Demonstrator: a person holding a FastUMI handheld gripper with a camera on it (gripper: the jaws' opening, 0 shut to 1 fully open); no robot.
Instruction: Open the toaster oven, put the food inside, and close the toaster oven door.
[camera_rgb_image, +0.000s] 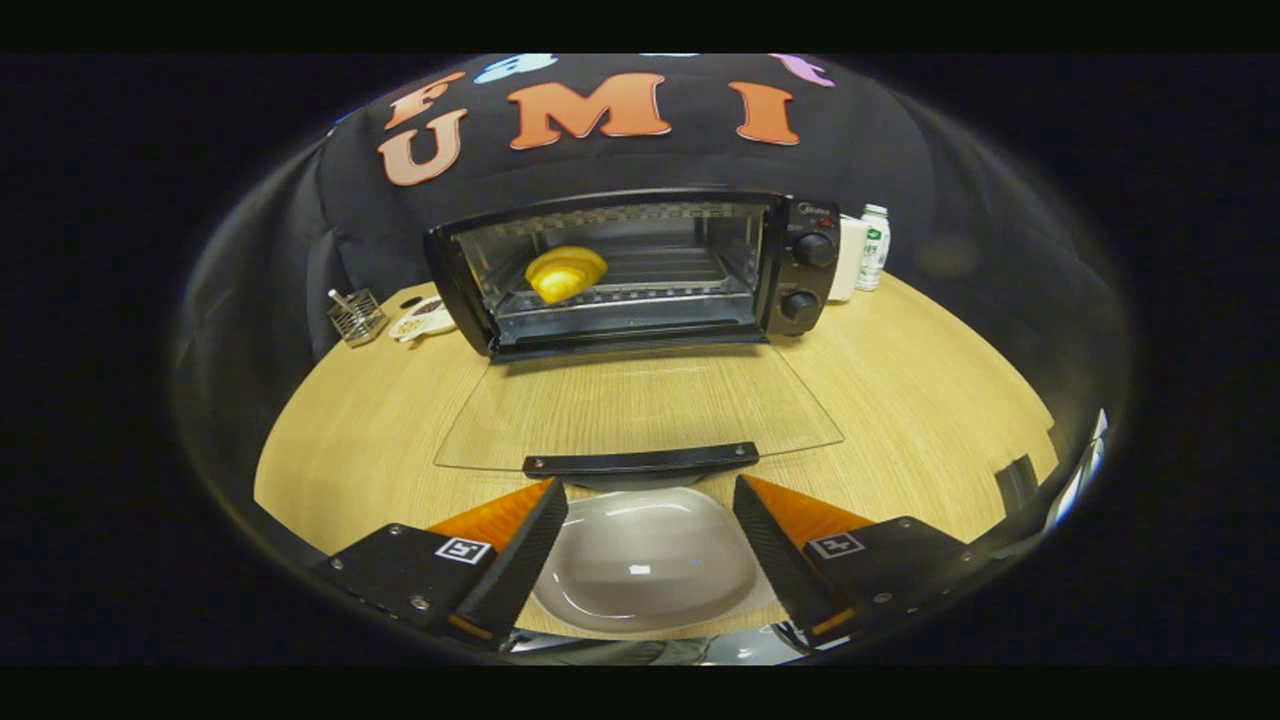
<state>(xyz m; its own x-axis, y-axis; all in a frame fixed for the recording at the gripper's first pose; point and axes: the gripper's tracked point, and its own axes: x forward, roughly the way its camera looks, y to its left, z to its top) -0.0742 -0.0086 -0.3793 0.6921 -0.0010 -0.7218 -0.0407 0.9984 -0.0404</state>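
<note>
Right, status: food is in, door is down, so closing looks like the job left.
Table (930, 400): big round wooden top, everything sits on it.
Toaster oven (640, 270): far side of the table, cavity wide open toward me.
Door (640, 410): glass panel folded flat toward me, hinged at the oven's front. I'd call it stiff, smooth and breakable, so no grabbing the pane.
Handle (640, 462): dark bar along the door's near edge, just ahead of my fingers. That's my hold, I reckon, taken mid-bar or lifted from under; it should swing light on its hinge.
Plate (645, 560): pale empty dish on the table between my fingers, tucked under the handle's near side. It could get clipped if I dip low.
My gripper (650, 500): fingers spread wide, holding nothing, hovering over the plate.
Food (565, 272): yellow pastry on the rack, left part of the cavity. Looks soft and light, clear of the door's path.
Bottle (874, 247): right of the oven, beside a white container, well out of my way.
Wire holder (356, 316): far left, near a small white item.
Knobs (812, 250): two on the oven's right panel.
</note>
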